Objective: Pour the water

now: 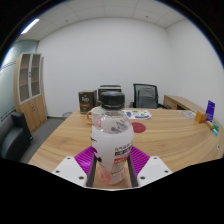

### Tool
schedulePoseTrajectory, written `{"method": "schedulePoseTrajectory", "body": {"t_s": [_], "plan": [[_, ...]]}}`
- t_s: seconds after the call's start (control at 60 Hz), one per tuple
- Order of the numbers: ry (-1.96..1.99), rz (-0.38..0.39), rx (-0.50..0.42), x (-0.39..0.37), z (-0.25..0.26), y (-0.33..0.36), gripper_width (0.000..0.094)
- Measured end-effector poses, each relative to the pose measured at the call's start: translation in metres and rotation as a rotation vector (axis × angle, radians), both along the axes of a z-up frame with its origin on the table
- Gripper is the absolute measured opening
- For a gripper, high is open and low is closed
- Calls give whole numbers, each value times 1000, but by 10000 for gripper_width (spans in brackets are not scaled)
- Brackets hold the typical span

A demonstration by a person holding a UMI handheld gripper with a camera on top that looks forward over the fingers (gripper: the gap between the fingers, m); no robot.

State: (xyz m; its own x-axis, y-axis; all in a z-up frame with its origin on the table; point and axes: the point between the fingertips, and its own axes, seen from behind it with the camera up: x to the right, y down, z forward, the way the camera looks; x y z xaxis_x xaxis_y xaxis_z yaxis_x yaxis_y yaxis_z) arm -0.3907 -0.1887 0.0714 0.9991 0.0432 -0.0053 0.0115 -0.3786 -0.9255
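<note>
My tool (111, 168) is clamped on the water bottle (112, 140), held upright above the counter (170, 135) with its dark cap seemingly on, so I judge grasping done and pouring, with no receiving cup visible, not yet begun.

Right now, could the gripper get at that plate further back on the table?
Probably not freely. The gripper has its jaws closed on a water bottle, so it is occupied. The plate lies beyond the bottle on the table, with nothing visibly between them.
</note>
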Motion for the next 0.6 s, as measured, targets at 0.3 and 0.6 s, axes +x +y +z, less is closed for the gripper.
{"method": "schedulePoseTrajectory", "body": {"t_s": [0.3, 0.6], "plan": [[-58, -13, 29, 7, 22, 10, 347], [-406, -33, 116, 59, 124, 84, 315]]}}
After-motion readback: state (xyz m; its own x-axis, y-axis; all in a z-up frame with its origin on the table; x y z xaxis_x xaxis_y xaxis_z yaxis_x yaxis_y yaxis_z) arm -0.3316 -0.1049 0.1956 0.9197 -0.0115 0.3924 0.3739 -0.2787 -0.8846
